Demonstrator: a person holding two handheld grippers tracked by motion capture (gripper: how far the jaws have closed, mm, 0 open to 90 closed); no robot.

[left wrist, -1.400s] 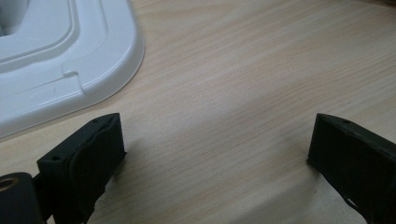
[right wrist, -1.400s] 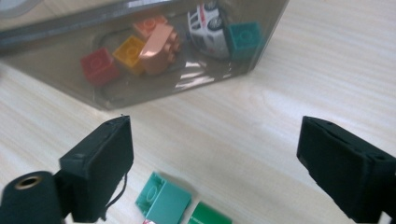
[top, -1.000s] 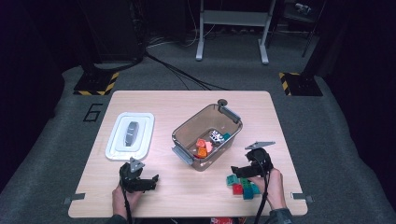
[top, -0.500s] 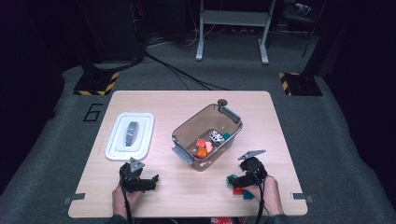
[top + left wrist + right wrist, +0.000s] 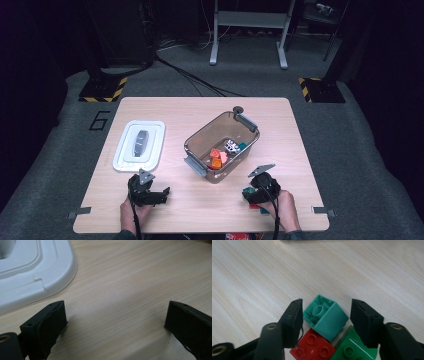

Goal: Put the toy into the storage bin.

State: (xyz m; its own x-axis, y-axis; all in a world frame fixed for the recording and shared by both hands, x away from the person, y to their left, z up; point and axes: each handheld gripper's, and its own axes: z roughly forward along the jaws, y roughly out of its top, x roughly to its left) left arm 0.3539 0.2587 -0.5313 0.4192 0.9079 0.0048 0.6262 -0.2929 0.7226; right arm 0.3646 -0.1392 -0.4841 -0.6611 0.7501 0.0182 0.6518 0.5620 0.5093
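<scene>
At the lower middle of the right gripper view, the right gripper [image 5: 325, 315] has been closing its jaws around the tipped teal block [image 5: 326, 320] without pinching yet, so it should probably square up before clamping.

My left gripper [image 5: 156, 194] and my right gripper [image 5: 253, 189] are both black, each topped by a grey three-cornered plate. A black cable trails from each back along my bare hands. The jaws are flat, blocky black pads with small holes (brass-ringed screw holes sit at their bases).
</scene>
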